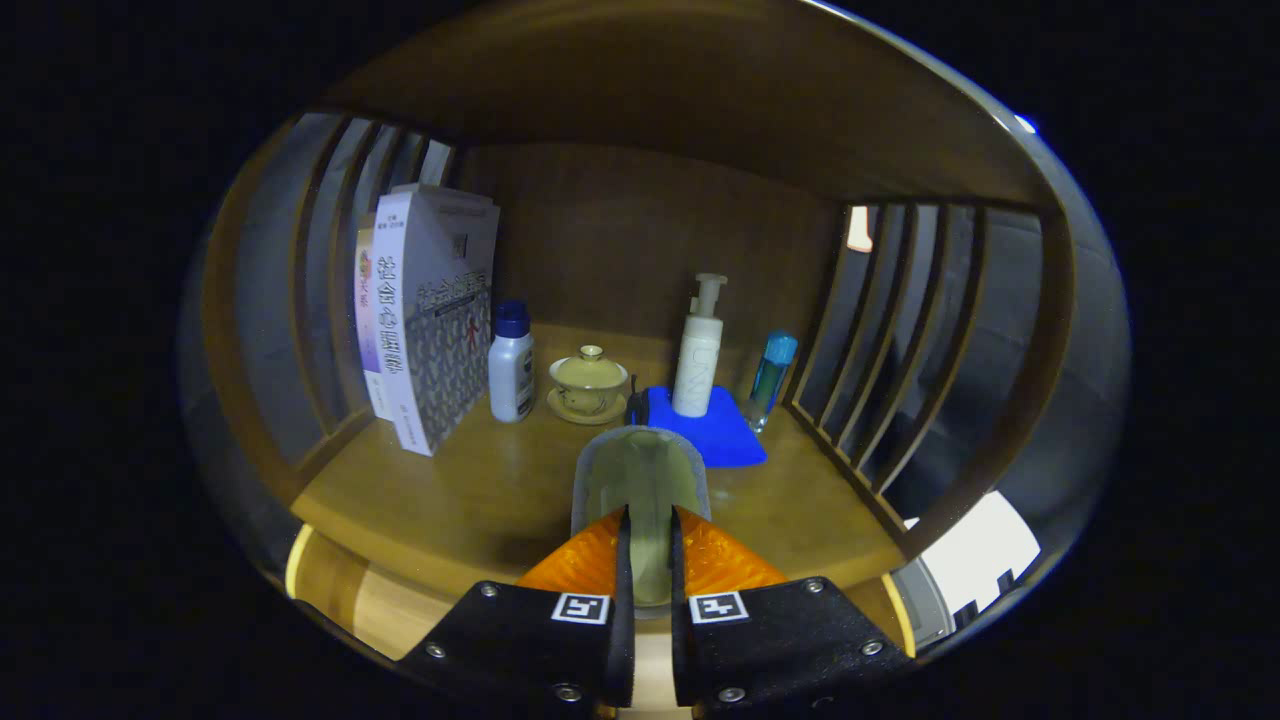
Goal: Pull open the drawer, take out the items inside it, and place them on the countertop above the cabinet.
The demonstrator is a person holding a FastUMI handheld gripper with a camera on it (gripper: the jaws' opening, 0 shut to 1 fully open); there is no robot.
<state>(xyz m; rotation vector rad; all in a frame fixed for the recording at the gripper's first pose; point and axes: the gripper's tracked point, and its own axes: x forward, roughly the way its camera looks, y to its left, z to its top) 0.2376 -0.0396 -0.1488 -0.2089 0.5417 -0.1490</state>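
My gripper [648,518] is shut on a flat, arch-shaped item [645,465] with a grey rim and an olive face. The item stands upright between my fingers and pokes out ahead of them. It hangs over the front part of the wooden countertop [470,490]; I cannot tell whether it touches the wood. Just beyond it lies a blue cloth [725,435] with a white pump bottle [698,350] standing on it.
Along the back stand upright books [430,320], a white bottle with a blue cap [511,365], a lidded tea cup on a saucer [588,383] and a small blue-capped bottle [770,380]. Slatted wooden walls [880,340] close both sides. Paler wood [350,590] shows below the front edge.
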